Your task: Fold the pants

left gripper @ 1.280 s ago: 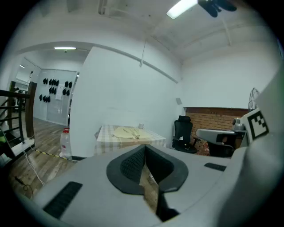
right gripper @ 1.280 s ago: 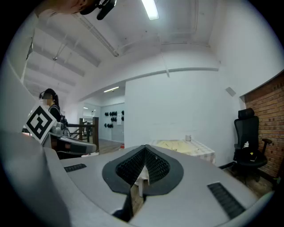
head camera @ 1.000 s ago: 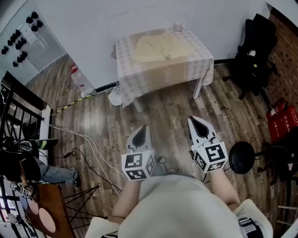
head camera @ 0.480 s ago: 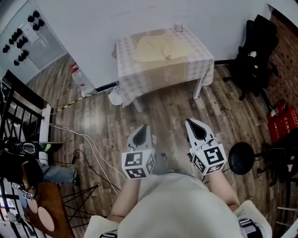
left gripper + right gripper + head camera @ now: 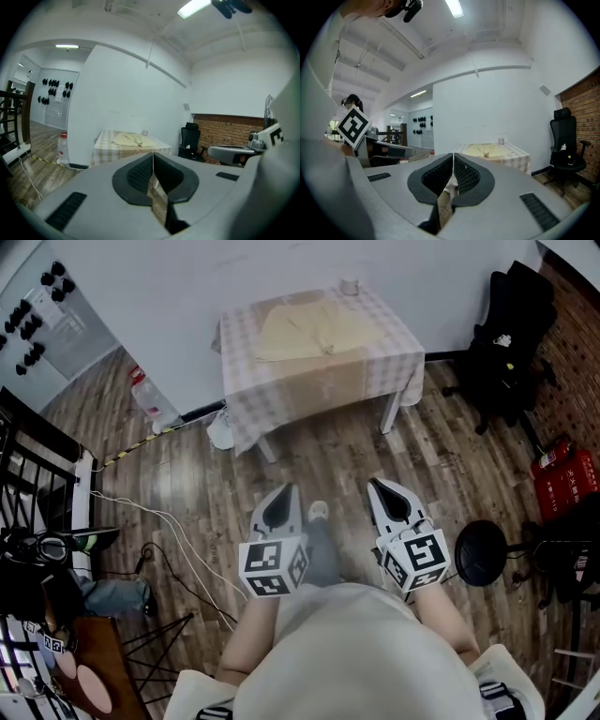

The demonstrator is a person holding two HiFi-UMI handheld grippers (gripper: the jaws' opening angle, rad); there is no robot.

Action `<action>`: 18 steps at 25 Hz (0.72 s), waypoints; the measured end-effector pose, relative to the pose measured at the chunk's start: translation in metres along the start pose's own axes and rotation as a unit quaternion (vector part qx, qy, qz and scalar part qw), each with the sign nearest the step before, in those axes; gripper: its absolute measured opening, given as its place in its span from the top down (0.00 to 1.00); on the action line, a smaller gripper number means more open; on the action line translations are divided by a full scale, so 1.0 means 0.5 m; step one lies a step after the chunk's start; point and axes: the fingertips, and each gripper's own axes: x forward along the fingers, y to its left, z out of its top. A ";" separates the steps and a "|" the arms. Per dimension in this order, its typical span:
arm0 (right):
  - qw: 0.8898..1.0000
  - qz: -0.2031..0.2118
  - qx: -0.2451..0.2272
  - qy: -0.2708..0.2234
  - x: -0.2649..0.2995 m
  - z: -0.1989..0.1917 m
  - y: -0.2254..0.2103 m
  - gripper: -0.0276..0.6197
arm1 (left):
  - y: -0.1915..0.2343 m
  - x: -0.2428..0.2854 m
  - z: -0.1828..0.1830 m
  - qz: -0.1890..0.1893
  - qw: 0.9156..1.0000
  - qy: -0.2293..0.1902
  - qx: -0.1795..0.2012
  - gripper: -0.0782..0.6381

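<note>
The pants (image 5: 305,326), pale yellow, lie spread flat on the table (image 5: 314,395), which stands against the white wall under a checked cloth that hangs down its sides. A small cup (image 5: 349,286) sits at the table's back edge, just beside the pants on the wall side.

The person stands well back from the table and holds both grippers out toward it, with a stretch of wooden floor (image 5: 328,451) in between. The left gripper (image 5: 283,493) has its jaws pressed together with nothing in them. The right gripper (image 5: 378,487) is likewise closed on nothing. One shoe (image 5: 319,512) of the person shows between the two grippers, pointing at the table.

To the table's left, near the wall, stands a clear water bottle (image 5: 143,395) with red at its neck. A white bundle (image 5: 220,432) lies by the table's near left leg, and white cables (image 5: 155,517) trail over the boards further out from that corner. To the table's right sits a black office chair (image 5: 511,343). Further from the table on that side are a red case (image 5: 561,474) and a round black seat (image 5: 481,557).
</note>
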 end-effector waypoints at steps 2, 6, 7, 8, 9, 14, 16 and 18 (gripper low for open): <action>1.000 -0.004 0.001 0.005 0.015 0.001 -0.015 0.95 | 0.003 0.022 0.007 -0.007 1.000 0.000 -0.001 0.88; 1.000 -0.013 0.004 0.014 0.041 -0.008 -0.047 0.94 | 0.012 0.064 0.005 -0.012 1.000 0.005 -0.001 0.88; 1.000 -0.014 0.005 0.016 0.050 -0.009 -0.055 0.92 | 0.016 0.076 0.005 -0.013 1.000 0.006 -0.001 0.88; 1.000 -0.016 0.005 0.018 0.060 -0.010 -0.064 0.90 | 0.021 0.090 0.005 -0.013 1.000 0.008 -0.001 0.88; 1.000 -0.018 0.004 0.020 0.072 -0.010 -0.073 0.90 | 0.027 0.105 0.006 -0.014 1.000 0.009 -0.001 0.88; 0.999 -0.024 0.005 0.030 0.156 -0.014 -0.122 0.84 | 0.067 0.196 0.016 -0.016 1.000 0.015 0.001 0.88; 0.999 -0.025 0.005 0.035 0.194 -0.011 -0.143 0.83 | 0.084 0.234 0.026 -0.016 1.000 0.016 0.007 0.88; 0.999 -0.026 0.006 0.037 0.236 0.001 -0.165 0.80 | 0.102 0.275 0.043 -0.016 1.000 0.017 0.013 0.88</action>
